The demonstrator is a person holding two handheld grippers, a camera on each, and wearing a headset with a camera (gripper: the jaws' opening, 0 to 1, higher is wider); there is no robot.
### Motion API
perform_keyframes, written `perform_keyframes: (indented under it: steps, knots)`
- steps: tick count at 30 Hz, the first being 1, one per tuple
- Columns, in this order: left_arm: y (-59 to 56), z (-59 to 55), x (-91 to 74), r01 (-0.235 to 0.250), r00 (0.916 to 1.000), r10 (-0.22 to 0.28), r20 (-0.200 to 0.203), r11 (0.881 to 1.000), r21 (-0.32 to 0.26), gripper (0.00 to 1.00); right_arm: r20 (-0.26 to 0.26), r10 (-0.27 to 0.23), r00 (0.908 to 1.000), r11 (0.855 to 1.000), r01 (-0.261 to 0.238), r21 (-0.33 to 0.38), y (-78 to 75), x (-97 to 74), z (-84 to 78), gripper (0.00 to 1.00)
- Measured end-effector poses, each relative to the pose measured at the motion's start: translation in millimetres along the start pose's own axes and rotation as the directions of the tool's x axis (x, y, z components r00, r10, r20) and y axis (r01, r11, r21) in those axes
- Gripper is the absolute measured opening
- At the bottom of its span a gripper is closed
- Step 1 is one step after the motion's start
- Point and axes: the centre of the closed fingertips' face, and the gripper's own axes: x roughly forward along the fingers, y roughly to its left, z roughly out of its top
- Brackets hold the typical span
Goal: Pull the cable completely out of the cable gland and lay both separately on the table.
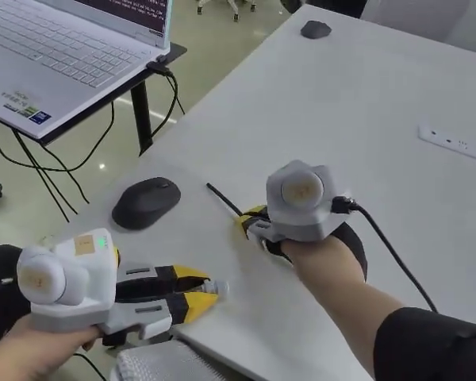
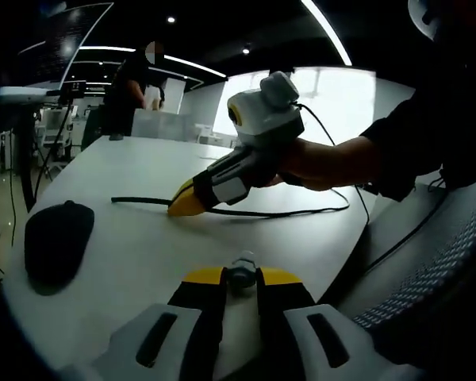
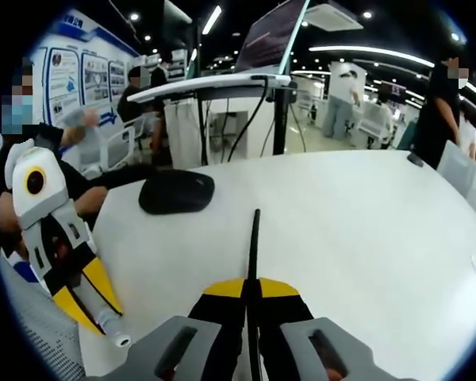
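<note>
The white table (image 1: 341,103) carries little near the work. A black computer mouse (image 1: 147,202) lies just left of the cable's free end, with bare tabletop between them. Farther back, a white power strip (image 1: 456,143) sits near the right edge. A small dark object (image 1: 316,29), too far off to identify, rests at the far end.

Beside the table on the left, a silver laptop (image 1: 55,48) stands open on a dark side stand (image 1: 143,103), with black leads hanging beneath it. The grey mesh of a chair (image 2: 436,262) shows by the table's near edge. Nothing lies between the two grippers.

The right gripper (image 3: 252,286) is clenched on the thin black cable (image 3: 255,238). The cable runs forward out of the jaws, and its end is low over the tabletop or resting on it, pointing toward the mouse.

The left gripper (image 1: 200,292) is at the table's near edge, well apart from the right one. Its yellow tips are closed around the small grey cable gland (image 2: 242,268). The gland is free of the cable. It seems to sit just above the surface, though the angle does not settle whether it touches.

The laptop's palm rest bears a few small stickers, one of them blue, and its screen shows lines of text, all too small to read. Wall posters in the right gripper view are likewise blurred.
</note>
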Motion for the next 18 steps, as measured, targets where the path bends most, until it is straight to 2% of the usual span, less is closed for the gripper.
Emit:
perform_keyframes:
  steps: [2,3,5,7,12,14,15,16,18]
  knots:
    - [2.3,-3.2,0.6,0.000,0.9999,0.000,-0.012,0.999,-0.048,0.16,-0.004,-0.011,0.9999,1.000,0.011,-0.018,-3.0,-0.4,-0.9,0.01]
    - [3.4,-2.4,0.3,0.002,1.0000,-0.002,-0.009,0.999,-0.037,0.16,-0.006,-0.009,0.9999,1.000,0.009,-0.017,-3.2,-0.6,-1.3,0.01]
    - [4.8,-2.4,-0.6,-0.002,1.0000,0.001,-0.008,0.999,-0.053,0.19,-0.011,-0.012,0.9999,1.000,0.012,-0.009,-6.2,-1.4,-2.1,0.04]
    - [5.8,0.4,-0.5,0.005,0.9999,-0.004,0.010,0.996,-0.088,0.28,-0.014,-0.011,0.9998,1.000,0.012,0.007,-7.4,-2.9,-3.0,0.12]
    - [10.0,5.7,0.3,-0.013,0.9994,0.016,0.030,0.994,-0.108,0.48,-0.021,-0.016,0.9996,1.000,0.017,0.020,-7.9,-6.6,-4.2,0.23]
    - [7.6,9.0,0.9,-0.001,0.9988,0.007,0.049,0.993,-0.119,0.55,-0.018,-0.022,0.9996,0.999,0.022,0.028,-8.1,-7.6,-4.1,0.31]
    - [1.3,15.3,1.3,0.033,0.9962,-0.022,0.084,0.990,-0.134,0.58,-0.019,-0.029,0.9994,0.999,0.030,0.031,-9.0,-8.0,-4.5,0.35]
    - [-0.9,18.0,1.1,0.044,0.9948,-0.030,0.098,0.988,-0.145,0.60,-0.020,-0.033,0.9993,0.999,0.033,0.036,-9.1,-8.5,-4.9,0.42]
    - [1.3,15.8,1.8,0.021,0.9975,-0.010,0.070,0.987,-0.157,0.66,-0.023,-0.049,0.9985,0.997,0.050,0.055,-12.0,-9.2,-5.9,0.56]
